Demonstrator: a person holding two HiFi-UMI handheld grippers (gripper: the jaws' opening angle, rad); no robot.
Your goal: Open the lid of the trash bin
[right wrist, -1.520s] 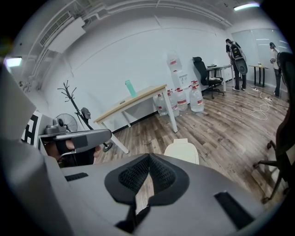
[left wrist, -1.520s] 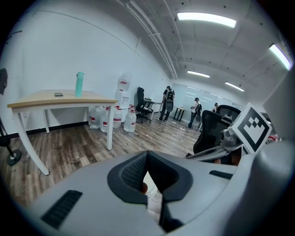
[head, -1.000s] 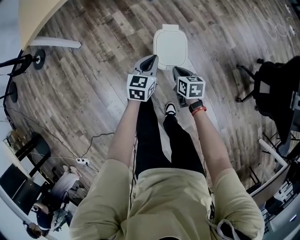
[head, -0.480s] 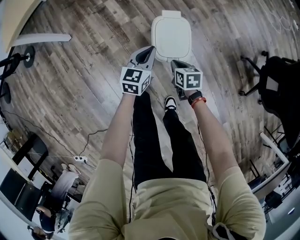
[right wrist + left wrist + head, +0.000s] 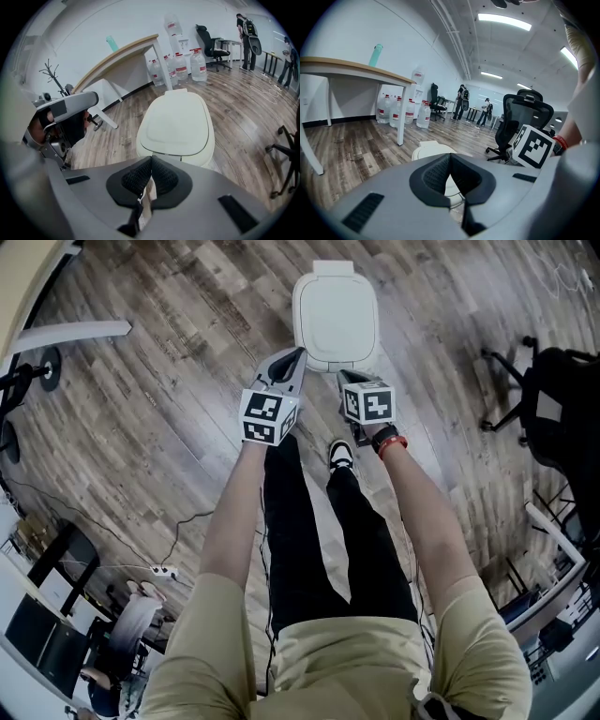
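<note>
A cream-white trash bin stands on the wooden floor with its lid down flat. In the right gripper view the trash bin fills the middle, just beyond my right gripper, whose jaws are shut with nothing between them. In the left gripper view the trash bin lies ahead and slightly left of my left gripper, also shut and empty. From the head view the left gripper hangs at the bin's near-left edge and the right gripper at its near edge; neither touches the lid.
A black office chair stands to the right. A wooden desk with white legs is at the left, water bottles behind it. My shoe is just short of the bin. People stand far off at tables.
Over the last second both grippers have closed in on the bin, which now sits larger and nearer in the head view. The lid stays down.
</note>
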